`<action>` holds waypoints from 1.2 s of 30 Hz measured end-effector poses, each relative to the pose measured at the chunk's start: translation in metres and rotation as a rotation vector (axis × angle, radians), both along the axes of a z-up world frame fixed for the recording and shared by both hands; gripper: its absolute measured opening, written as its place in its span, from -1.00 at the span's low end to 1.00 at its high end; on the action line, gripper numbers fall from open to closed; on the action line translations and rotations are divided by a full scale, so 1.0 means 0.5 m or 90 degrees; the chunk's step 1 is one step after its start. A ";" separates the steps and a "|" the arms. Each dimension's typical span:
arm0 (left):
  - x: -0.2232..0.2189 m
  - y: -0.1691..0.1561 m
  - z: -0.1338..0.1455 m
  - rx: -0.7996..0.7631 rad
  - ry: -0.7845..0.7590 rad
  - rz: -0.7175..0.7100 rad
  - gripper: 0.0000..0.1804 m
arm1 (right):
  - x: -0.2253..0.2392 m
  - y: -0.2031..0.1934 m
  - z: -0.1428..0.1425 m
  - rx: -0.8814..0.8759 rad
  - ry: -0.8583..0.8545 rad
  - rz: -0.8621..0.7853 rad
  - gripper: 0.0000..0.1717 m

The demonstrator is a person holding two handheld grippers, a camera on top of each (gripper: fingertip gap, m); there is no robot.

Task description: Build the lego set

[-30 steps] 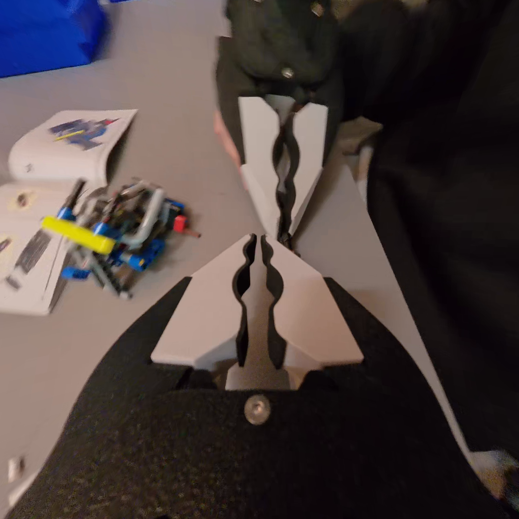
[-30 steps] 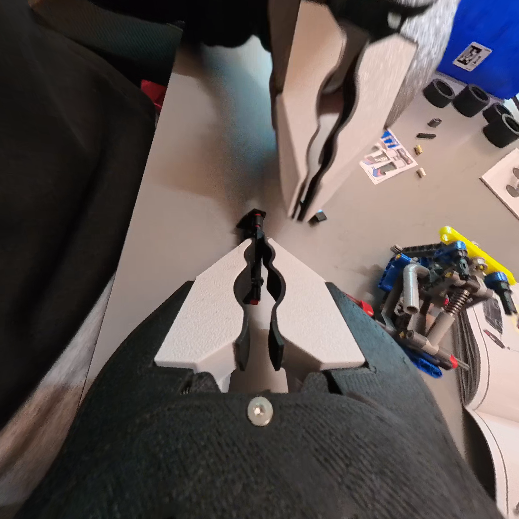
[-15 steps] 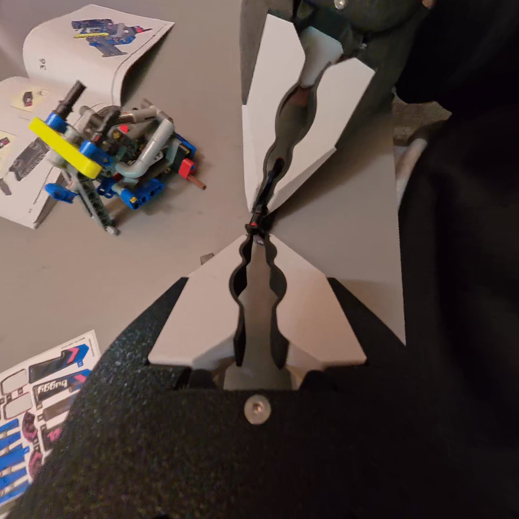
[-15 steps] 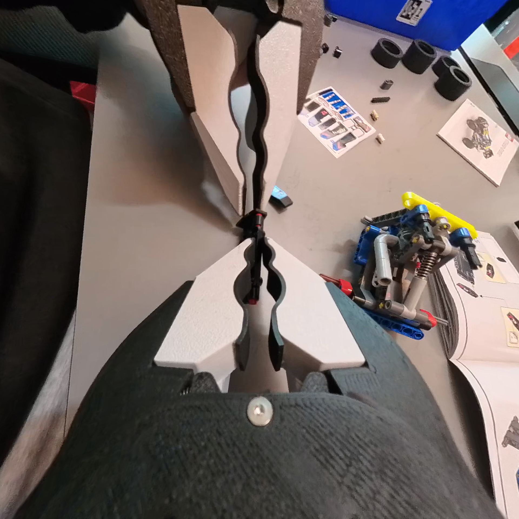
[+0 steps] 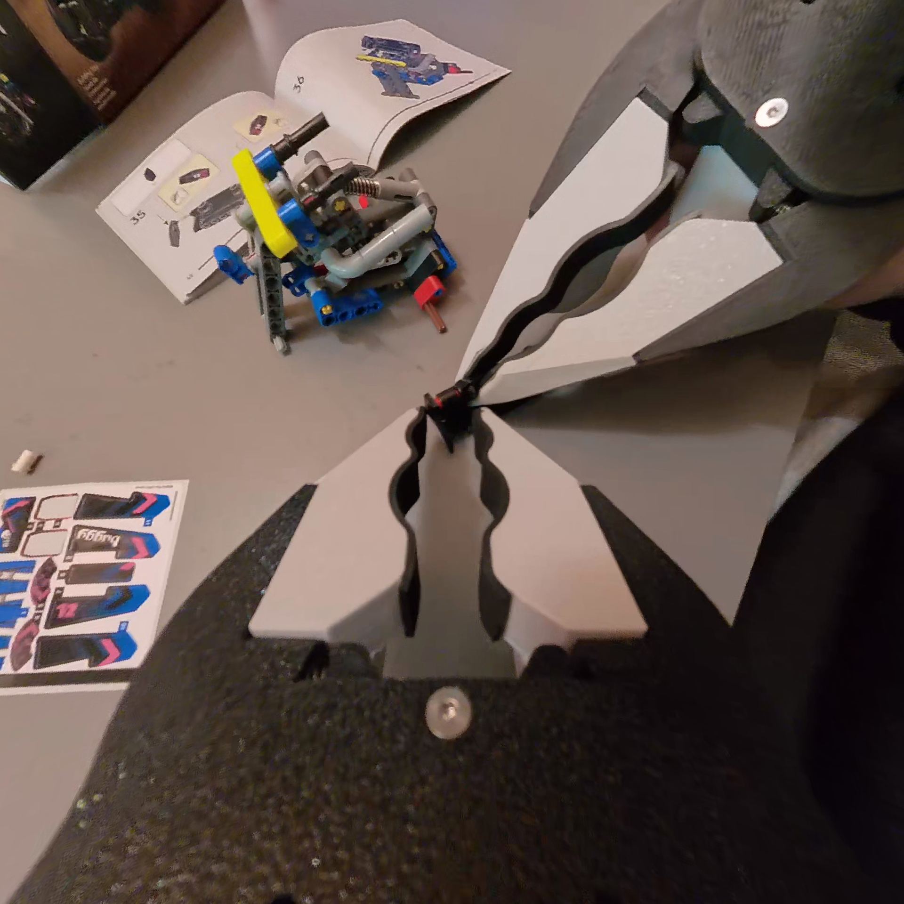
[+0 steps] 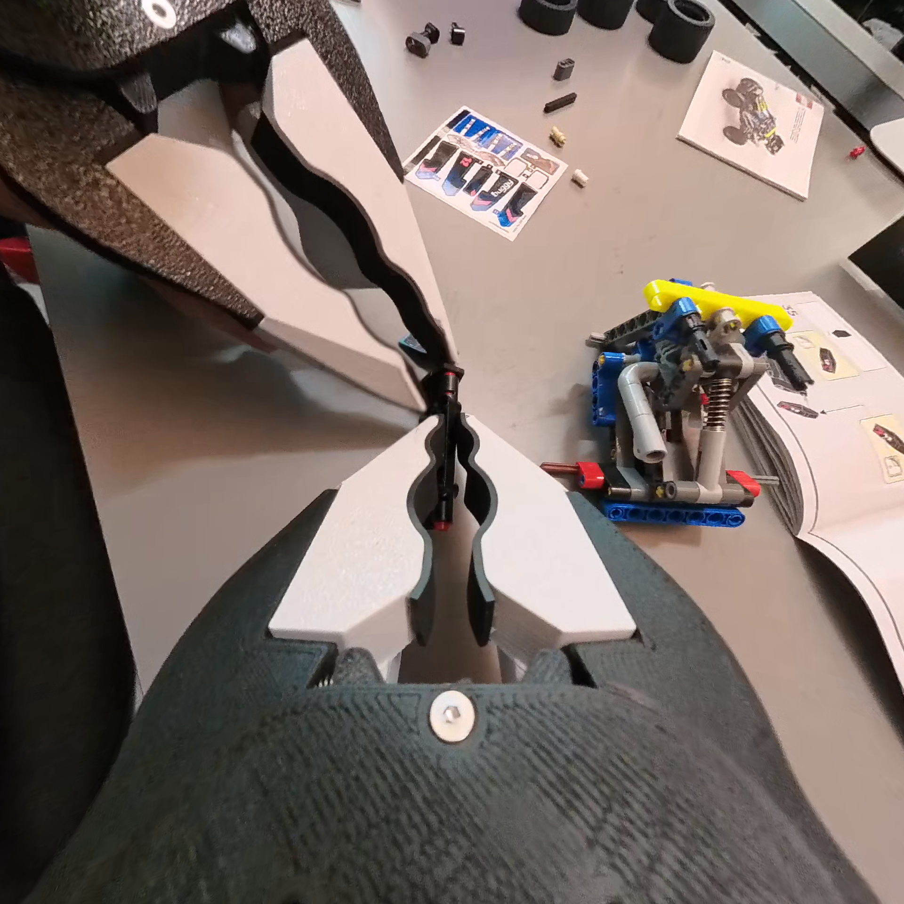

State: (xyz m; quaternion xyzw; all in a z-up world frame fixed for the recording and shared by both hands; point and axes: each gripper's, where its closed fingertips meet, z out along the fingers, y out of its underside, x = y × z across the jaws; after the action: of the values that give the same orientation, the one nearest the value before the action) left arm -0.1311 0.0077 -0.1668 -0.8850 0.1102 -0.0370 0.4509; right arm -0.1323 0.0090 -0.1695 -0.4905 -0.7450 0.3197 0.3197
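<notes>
My right gripper (image 6: 450, 421) is shut on a thin black rod piece with red marks (image 6: 446, 469). The rod's black head sticks out past the fingertips. My left gripper (image 5: 449, 418) meets it tip to tip above the grey table (image 5: 195, 391). Its jaws stand a little apart, and the head of the piece (image 5: 447, 416) sits between the fingertips. I do not see the pads pressing on it. The right gripper also shows in the left wrist view (image 5: 469, 386), coming from the upper right. The left gripper shows in the right wrist view (image 6: 440, 359), coming from the upper left.
A partly built blue, grey and yellow model (image 5: 337, 235) (image 6: 685, 416) lies by an open instruction booklet (image 5: 342, 88). A sticker sheet (image 5: 83, 577) (image 6: 484, 171), small loose parts (image 6: 560, 102), black tyres (image 6: 680, 29) and a second booklet (image 6: 753, 122) lie around. Dark clothing (image 5: 831, 636) fills the near side. Less than 4 cm separates the two grippers' tips.
My left gripper went from shut to slightly open and closed in on the right gripper, so the piece's head now sits between its fingertips. The right gripper kept its hold.
</notes>
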 end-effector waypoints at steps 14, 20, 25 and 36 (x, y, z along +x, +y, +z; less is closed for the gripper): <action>0.006 0.013 -0.011 -0.007 0.079 0.034 -0.71 | -0.001 0.008 -0.002 -0.009 -0.008 -0.037 -0.99; 0.006 0.014 -0.011 0.007 0.151 0.022 -0.73 | 0.000 0.010 -0.001 -0.025 -0.013 -0.042 -1.00; 0.008 0.015 -0.010 0.018 0.191 0.009 -0.74 | 0.001 0.010 0.000 -0.033 -0.016 -0.041 -1.00; 0.010 0.020 -0.009 0.043 0.258 -0.031 -0.75 | 0.002 0.013 0.000 -0.029 -0.015 -0.028 -1.00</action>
State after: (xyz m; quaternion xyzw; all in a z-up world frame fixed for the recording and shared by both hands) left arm -0.1264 0.0175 -0.1712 -0.8557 0.2210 0.1344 0.4482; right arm -0.1313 0.0155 -0.1696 -0.5178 -0.7303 0.3234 0.3065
